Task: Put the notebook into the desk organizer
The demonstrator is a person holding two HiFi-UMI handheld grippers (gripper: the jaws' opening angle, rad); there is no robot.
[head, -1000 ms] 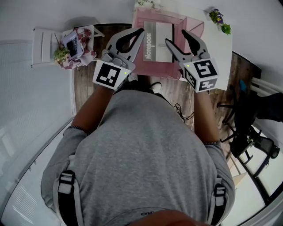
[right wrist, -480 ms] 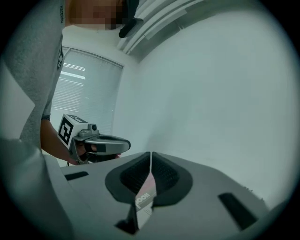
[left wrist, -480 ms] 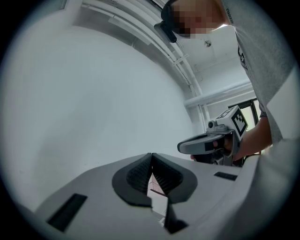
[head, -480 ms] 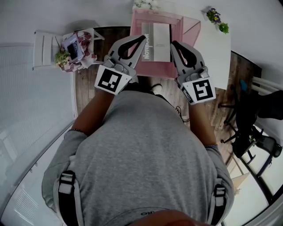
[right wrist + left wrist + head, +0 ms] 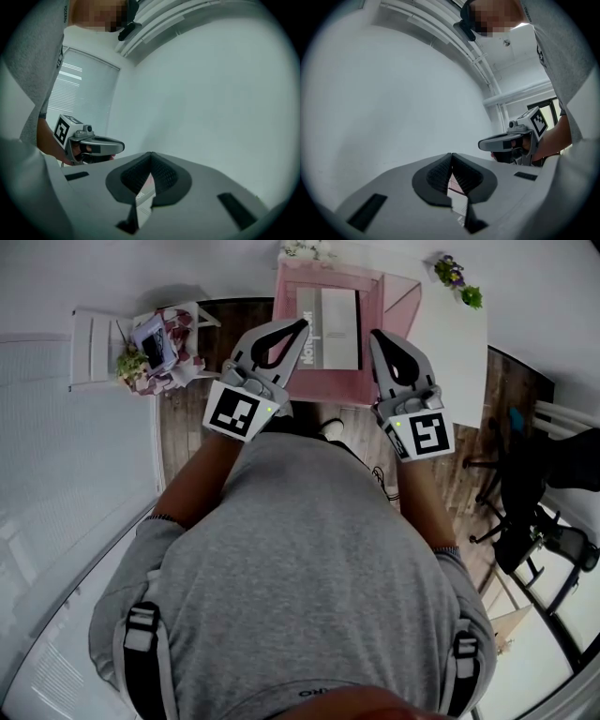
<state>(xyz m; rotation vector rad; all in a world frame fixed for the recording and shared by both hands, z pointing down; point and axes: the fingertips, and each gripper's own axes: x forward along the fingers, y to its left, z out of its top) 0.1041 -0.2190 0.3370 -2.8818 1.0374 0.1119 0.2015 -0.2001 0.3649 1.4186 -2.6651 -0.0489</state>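
- Since a second ago, swung the right gripper (image 5: 375, 336) in beside the notebook (image 5: 330, 320) and just closed its jaws, with nothing caught between them. Nudged the left gripper (image 5: 300, 326) only a little closer on the other side.
- Head view: see the notebook lying flat, cover up, inside the pink desk organizer (image 5: 330, 386) on the white worktop (image 5: 450, 343). Find the left gripper tip at the notebook's left edge and the right gripper tip just beside its right edge. Cannot tell if either tip touches it.
- Left gripper view: jaws clenched, pads (image 5: 440, 171) meeting at the tip, holding nothing. Peek through the thin slit under the pads and spot a bit of pink and white, most likely the organizer and the notebook below. Spot the right gripper (image 5: 480, 144) across on the right side, also closed.
- Right gripper view: jaws pressed together too, empty. Through the slit, make out white with grey print, probably the notebook cover. See the left gripper (image 5: 123, 146) off to the left.
- Step in hand, as a guess: looks like the very end, with the notebook already in its place and both grippers let go of it.
- Next move, as a guess: draw both grippers back and up, slowly, without bumping the organizer. If the notebook needs to sit deeper, push gently with the closed tips, evenly on both sides, so as not to twist it.
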